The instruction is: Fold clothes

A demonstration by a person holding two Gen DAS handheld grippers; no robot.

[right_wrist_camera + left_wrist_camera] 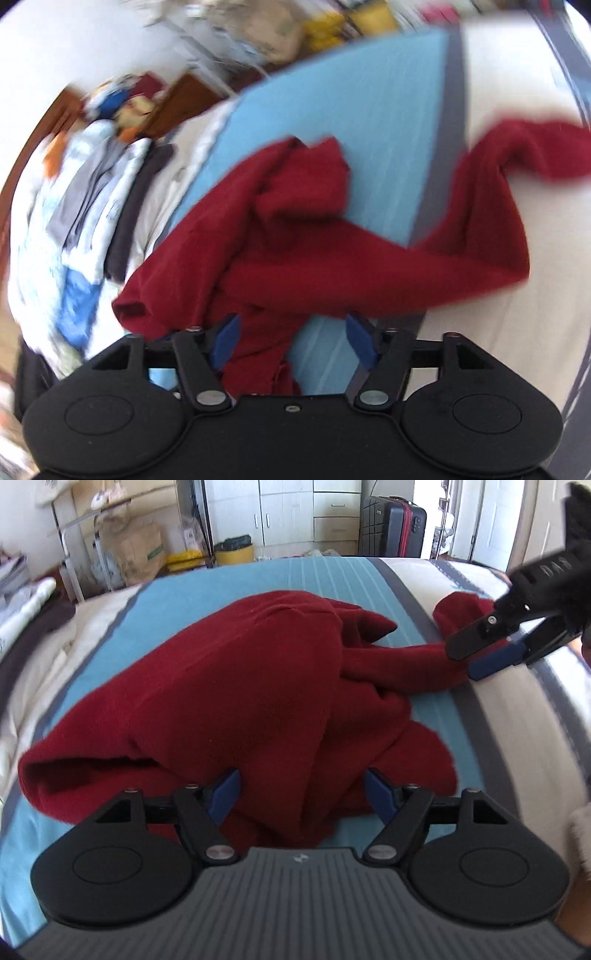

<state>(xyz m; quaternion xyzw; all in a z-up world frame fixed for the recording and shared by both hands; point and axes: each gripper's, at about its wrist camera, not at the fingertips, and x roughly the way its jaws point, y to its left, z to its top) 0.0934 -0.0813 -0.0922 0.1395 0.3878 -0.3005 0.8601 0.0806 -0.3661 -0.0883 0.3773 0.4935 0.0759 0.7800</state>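
Red garment [236, 701] lies crumpled mid-bed, on blue stripe of bedspread [207, 587]; sleeve trails off toward white band. No neat fold yet (barely begun, by my read). Left tool [301, 794] wide over garment's near edge, gripping nothing. Right tool [291, 339] wide at sleeve, pads not pressing.

Left gripper [301, 794] angled downward, blue pads [224, 794] spread wide apart with nothing pinched between them, black linkage arms splayed to either side. Right gripper [291, 341] likewise tilted downward, jaws standing wide and pressing on nothing; seen from the left wrist view, reaching in from the upper right [476, 653], one black finger above and one blue-padded finger below, parted. A pale sleeve edge [580, 834] just visible at the right border of the left wrist view.
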